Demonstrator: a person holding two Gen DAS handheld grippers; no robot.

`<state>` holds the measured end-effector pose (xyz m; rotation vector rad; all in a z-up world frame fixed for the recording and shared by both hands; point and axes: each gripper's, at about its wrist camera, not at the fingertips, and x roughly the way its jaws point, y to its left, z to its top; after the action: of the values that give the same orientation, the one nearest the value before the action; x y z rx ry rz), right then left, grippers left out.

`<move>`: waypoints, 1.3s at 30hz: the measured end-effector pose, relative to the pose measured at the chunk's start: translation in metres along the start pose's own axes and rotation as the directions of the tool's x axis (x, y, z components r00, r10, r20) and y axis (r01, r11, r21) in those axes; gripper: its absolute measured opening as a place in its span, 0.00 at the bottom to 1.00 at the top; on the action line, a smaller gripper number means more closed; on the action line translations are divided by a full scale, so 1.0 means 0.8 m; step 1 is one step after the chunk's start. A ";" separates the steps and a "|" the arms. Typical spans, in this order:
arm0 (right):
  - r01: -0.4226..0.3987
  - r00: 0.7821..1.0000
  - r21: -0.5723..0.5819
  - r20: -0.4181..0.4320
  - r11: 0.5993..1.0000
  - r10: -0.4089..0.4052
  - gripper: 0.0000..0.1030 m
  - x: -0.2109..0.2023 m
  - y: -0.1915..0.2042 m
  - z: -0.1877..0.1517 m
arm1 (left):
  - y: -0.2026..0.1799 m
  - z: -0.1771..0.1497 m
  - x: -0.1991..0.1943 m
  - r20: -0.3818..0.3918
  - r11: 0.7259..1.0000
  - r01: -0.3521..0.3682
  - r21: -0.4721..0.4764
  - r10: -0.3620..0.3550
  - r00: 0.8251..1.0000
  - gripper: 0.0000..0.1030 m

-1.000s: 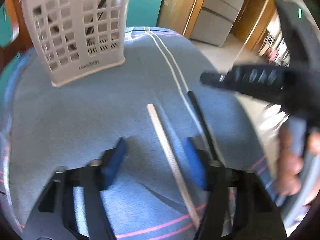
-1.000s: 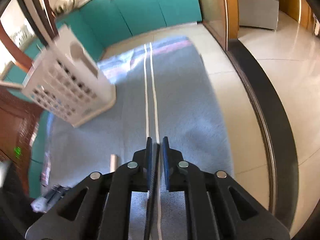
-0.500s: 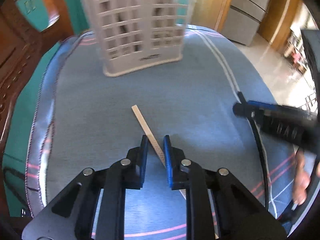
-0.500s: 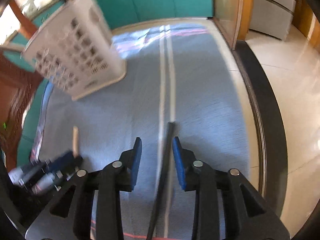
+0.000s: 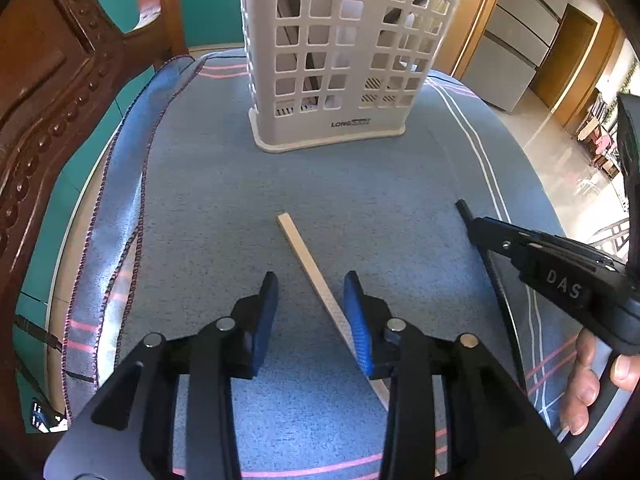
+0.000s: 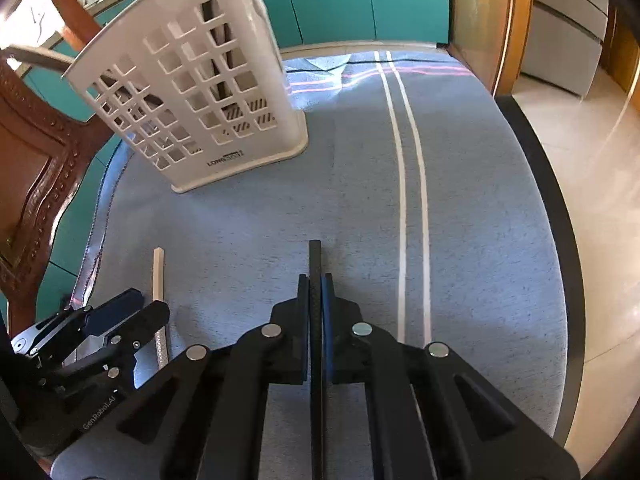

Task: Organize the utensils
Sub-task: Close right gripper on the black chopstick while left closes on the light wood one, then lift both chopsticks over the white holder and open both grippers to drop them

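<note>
Both grippers moved: right gripper (image 6: 315,286) fingers have just closed, pinching the black chopstick (image 6: 315,264); left gripper (image 5: 311,294) fingers have just spread, the pale chopstick (image 5: 306,258) lying between them on the worktop (image 5: 224,184)

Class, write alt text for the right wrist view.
The right gripper is shut on a black chopstick lying on a blue cloth. A white slotted basket stands behind; the left gripper and a pale chopstick sit at left.

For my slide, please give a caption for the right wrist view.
Right gripper shut on a black chopstick lying on a blue cloth; white utensil basket behind.
</note>
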<state>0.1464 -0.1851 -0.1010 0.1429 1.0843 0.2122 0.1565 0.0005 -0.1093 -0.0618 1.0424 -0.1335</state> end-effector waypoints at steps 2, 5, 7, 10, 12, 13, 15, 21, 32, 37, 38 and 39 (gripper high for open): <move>-0.002 1.000 0.020 0.008 1.000 0.002 0.09 -0.003 -0.007 0.001 | 0.003 0.002 0.002 0.002 1.000 0.007 -0.017 -0.007 1.000 0.35; 0.003 0.999 0.041 0.039 0.999 -0.005 0.10 -0.013 -0.015 0.005 | 0.015 0.007 0.013 0.001 0.998 0.031 -0.051 -0.031 1.000 0.35; 0.016 0.999 0.042 0.051 0.999 -0.018 0.14 -0.018 -0.018 0.007 | 0.018 0.011 0.016 0.001 0.997 0.038 -0.066 -0.038 0.999 0.35; 0.037 0.998 0.022 0.051 0.999 -0.038 0.21 -0.021 -0.016 0.007 | 0.014 0.011 0.013 0.005 0.997 0.024 -0.068 -0.024 1.000 0.36; 0.043 0.998 -0.010 0.048 0.999 -0.042 0.22 -0.021 -0.007 0.004 | 0.004 0.010 0.013 0.005 0.998 0.005 -0.066 -0.005 1.000 0.36; 0.047 0.998 -0.034 0.047 0.998 -0.045 0.22 -0.022 -0.002 0.002 | 0.001 0.010 0.014 0.005 0.998 0.003 -0.062 -0.002 1.000 0.34; 0.068 0.997 -0.078 0.047 0.995 -0.064 0.26 -0.020 0.008 -0.001 | -0.009 0.006 0.010 0.007 0.999 0.006 -0.049 -0.006 1.000 0.14; 0.105 0.994 -0.107 0.036 0.989 -0.102 0.30 -0.016 0.010 -0.003 | -0.020 0.002 0.009 0.015 0.999 0.033 0.003 -0.034 0.999 0.13; 0.109 0.994 -0.116 0.028 0.987 -0.106 0.34 -0.012 0.015 -0.006 | -0.036 -0.002 0.009 0.001 0.996 0.071 0.062 -0.071 0.997 0.10; 0.108 0.994 -0.128 0.019 0.986 -0.106 0.34 -0.007 0.019 -0.007 | -0.038 -0.004 0.009 -0.008 0.997 0.006 0.073 -0.006 1.000 0.12; 0.109 0.994 -0.135 0.016 0.985 -0.108 0.34 -0.005 0.021 -0.006 | -0.039 -0.006 0.008 -0.007 0.997 -0.007 0.081 0.008 1.000 0.13; 0.110 0.994 -0.147 0.010 0.983 -0.110 0.34 -0.002 0.025 -0.007 | -0.040 -0.005 0.007 -0.006 0.996 -0.019 0.089 0.019 1.000 0.13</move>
<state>0.1389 -0.1659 -0.0975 -0.0492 1.0675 0.1917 0.1528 -0.0316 -0.1123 0.0291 1.0421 -0.1629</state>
